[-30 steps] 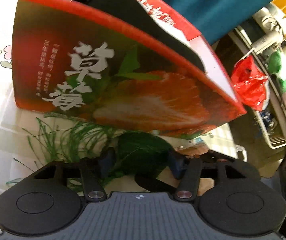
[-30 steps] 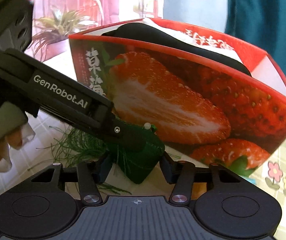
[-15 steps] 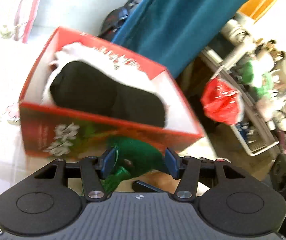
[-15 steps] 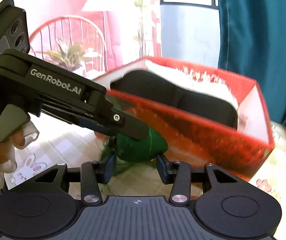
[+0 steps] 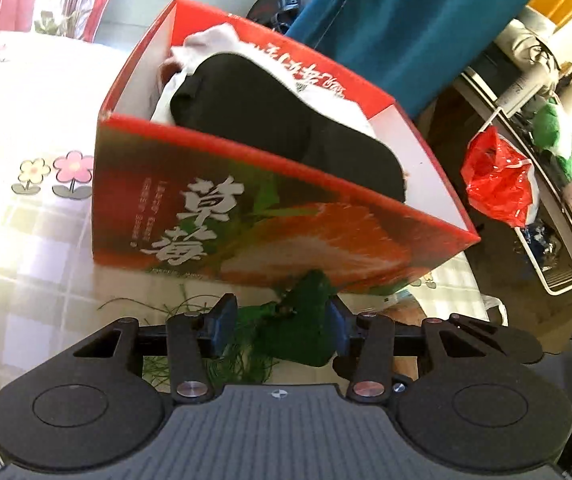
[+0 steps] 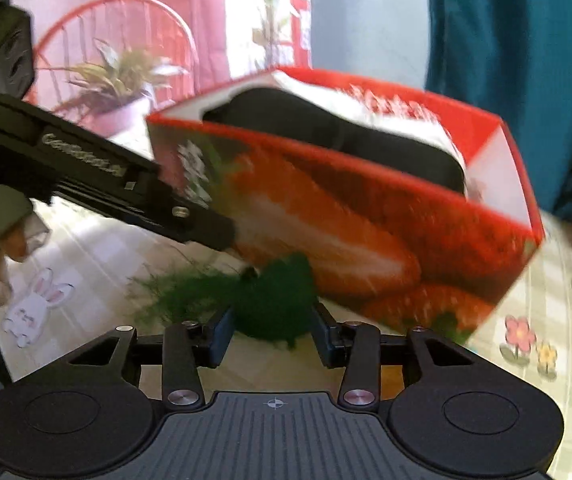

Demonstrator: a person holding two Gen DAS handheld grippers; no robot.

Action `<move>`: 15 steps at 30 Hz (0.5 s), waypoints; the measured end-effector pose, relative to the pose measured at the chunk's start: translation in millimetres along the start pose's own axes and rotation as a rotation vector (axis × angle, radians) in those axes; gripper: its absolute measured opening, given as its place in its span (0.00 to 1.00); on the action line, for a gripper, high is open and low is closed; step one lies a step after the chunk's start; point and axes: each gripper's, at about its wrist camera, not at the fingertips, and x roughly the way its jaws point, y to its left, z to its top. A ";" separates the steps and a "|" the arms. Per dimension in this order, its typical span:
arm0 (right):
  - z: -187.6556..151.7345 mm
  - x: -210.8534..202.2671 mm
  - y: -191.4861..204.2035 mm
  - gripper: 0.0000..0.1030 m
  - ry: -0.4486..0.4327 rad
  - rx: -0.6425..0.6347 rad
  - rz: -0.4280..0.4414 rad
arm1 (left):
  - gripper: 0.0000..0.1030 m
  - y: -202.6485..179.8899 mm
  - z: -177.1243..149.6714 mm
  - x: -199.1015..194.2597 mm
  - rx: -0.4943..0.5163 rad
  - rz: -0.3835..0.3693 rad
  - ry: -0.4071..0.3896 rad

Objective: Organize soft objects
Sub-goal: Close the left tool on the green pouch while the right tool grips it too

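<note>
The left claw (image 5: 277, 322) is spread, its blue pads either side of a green plush toy (image 5: 306, 320) with thin green tassel strands (image 5: 213, 360) trailing over the worktop (image 5: 25, 248); the right-hand pad touches the plush, the other stands off it. The right claw (image 6: 271, 330) is likewise spread around the same green plush toy (image 6: 273, 300), and with the motion blur in this view I cannot tell whether either pad is pressing it. The left gripper's black body (image 6: 97, 176) reaches in from the left side of the right wrist view, its tip just above the plush.

Just behind the toy stands an open red strawberry-print carton (image 5: 269, 216), resting on the checked, flower-patterned tablecloth. Inside it lies a black soft item (image 5: 277, 120) on top of white cloth (image 5: 209, 42). Beyond the carton hangs a teal curtain (image 5: 406, 20), and off to the right a red plastic bag (image 5: 498, 180).
</note>
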 end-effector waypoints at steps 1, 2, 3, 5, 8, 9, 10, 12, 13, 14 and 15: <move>-0.8 3.2 -2.0 0.39 0.004 0.009 -0.004 | 0.51 1.2 0.0 1.7 0.000 -0.005 0.004; -4.5 1.6 0.0 0.41 0.004 0.012 -0.008 | 0.53 0.5 0.2 4.6 0.004 -0.015 0.008; -6.1 4.3 -0.1 0.43 0.004 0.009 -0.013 | 0.57 -0.8 0.5 7.9 0.010 -0.025 0.013; -4.7 11.6 0.4 0.46 0.008 0.000 -0.016 | 0.62 0.3 -1.3 13.4 0.021 -0.039 0.025; -5.7 21.8 -0.7 0.54 0.017 -0.005 -0.010 | 0.64 -1.8 -3.4 28.3 0.019 -0.045 0.049; -5.7 24.7 -0.1 0.54 0.023 -0.006 -0.008 | 0.64 -0.3 -3.8 30.9 0.015 -0.046 0.055; -6.8 27.2 -0.7 0.54 0.027 -0.006 -0.001 | 0.64 1.6 -4.2 34.7 0.009 -0.050 0.061; -8.7 33.2 -1.4 0.54 0.031 -0.002 0.014 | 0.64 5.1 -5.7 38.8 0.000 -0.055 0.068; -9.7 35.2 -2.5 0.54 0.033 0.001 0.018 | 0.64 6.9 -6.3 40.0 -0.004 -0.057 0.071; -10.3 37.4 -3.4 0.54 0.034 0.006 0.023 | 0.64 8.1 -6.5 41.4 -0.008 -0.061 0.073; -10.5 39.2 -4.3 0.54 0.032 0.009 0.031 | 0.64 8.3 -6.1 42.1 -0.011 -0.066 0.073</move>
